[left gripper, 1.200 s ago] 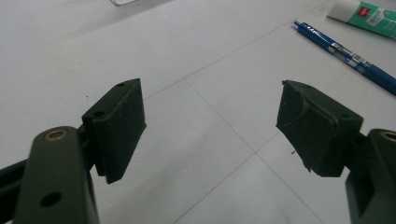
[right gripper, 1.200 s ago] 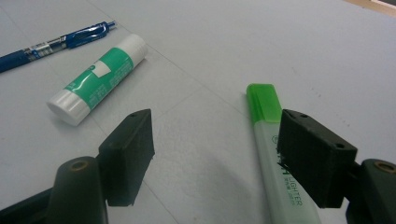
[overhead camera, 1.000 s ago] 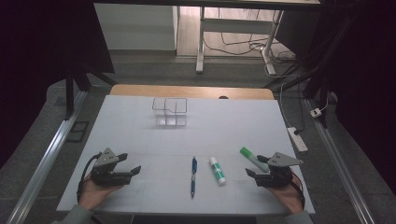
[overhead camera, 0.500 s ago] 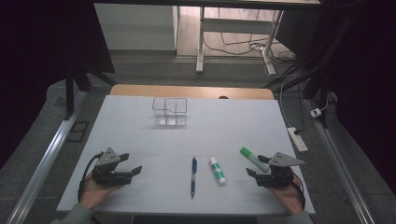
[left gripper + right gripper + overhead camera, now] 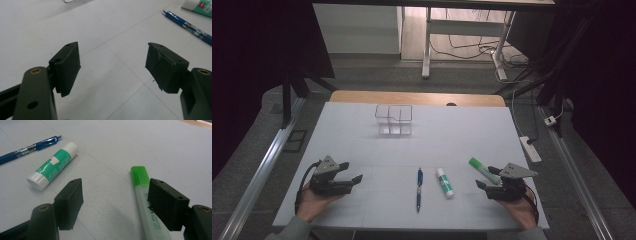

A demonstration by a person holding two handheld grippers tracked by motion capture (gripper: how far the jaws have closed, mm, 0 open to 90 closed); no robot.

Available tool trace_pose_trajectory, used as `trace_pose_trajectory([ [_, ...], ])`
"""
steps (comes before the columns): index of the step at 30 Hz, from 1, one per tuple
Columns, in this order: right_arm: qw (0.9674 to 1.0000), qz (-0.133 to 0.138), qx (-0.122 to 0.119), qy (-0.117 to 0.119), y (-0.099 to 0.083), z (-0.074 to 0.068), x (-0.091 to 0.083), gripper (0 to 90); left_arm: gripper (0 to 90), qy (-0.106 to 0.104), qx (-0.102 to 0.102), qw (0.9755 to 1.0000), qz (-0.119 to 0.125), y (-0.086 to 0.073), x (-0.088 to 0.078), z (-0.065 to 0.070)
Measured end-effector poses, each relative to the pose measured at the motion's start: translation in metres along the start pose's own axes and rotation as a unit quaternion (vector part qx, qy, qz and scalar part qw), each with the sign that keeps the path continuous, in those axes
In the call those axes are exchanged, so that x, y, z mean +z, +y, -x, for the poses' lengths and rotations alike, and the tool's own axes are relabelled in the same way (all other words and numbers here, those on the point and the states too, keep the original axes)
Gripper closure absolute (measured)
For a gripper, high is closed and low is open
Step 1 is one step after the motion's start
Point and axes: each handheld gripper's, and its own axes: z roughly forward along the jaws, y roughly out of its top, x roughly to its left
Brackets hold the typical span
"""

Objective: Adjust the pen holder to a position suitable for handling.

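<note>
**Two open grippers rested at the near edge of a desk with pens laid out**

White paper covered the table [image 5: 362, 130], and a dim room with cables on the floor lay beyond it. You held your left gripper [image 5: 352, 172] low at the near left, jaws spread wide and holding nothing; bare table lay between them in the left gripper view. Your right gripper [image 5: 115, 202] sat at the near right, jaws also wide apart and empty.

A green highlighter [image 5: 143, 202] lay flat just inside the right jaw, its capped end pointing away from you; I could not tell whether the jaw touched it. It seemed you had set that gripper so the highlighter fell within the gap, ready for a squeeze. A glue stick [image 5: 444, 182] lay to its left, near but apart, and a blue pen [image 5: 419, 188] lay beyond that, roughly midway between your hands. All three lay in a rough row, likely set out for easy picking. A clear holder [image 5: 394, 120] with compartments stood empty at the far middle, well apart from everything.
</note>
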Motion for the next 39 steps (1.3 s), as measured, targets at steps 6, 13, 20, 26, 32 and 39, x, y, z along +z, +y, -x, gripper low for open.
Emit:
trace_pose_trajectory([
  [6, 1.0, 0.0, 0.0, 0.0, 0.001, -0.001, 0.002, 28.7, 26.8, 0.006, 0.005, 0.9999, -0.012, 0.012, 0.011, -0.003],
  [13, 1.0, -0.001, 0.001, 0.002, 0.0, 0.0, 0.003, 28.8, 26.9, 0.022, 0.004, 0.9996, -0.02, 0.019, 0.019, -0.01],
  [20, 1.0, -0.003, -0.002, 0.0, 0.0, -0.001, 0.003, 28.9, 28.0, 0.036, 0.004, 0.9991, -0.021, 0.031, 0.031, -0.018],
  [26, 1.0, -0.003, 0.002, 0.002, 0.0, 0.0, 0.003, 29.0, 30.4, 0.033, -0.009, 0.999, -0.027, 0.038, 0.041, -0.026],
  [32, 1.0, -0.001, 0.001, 0.004, 0.001, -0.001, 0.003, 29.2, 33.4, 0.04, -0.016, 0.9988, -0.024, 0.046, 0.05, -0.032],
  [39, 1.0, 0.001, 0.003, 0.004, 0.0, 0.0, 0.002, 29.1, 35.5, 0.047, -0.014, 0.9985, -0.025, 0.055, 0.061, -0.039],
])
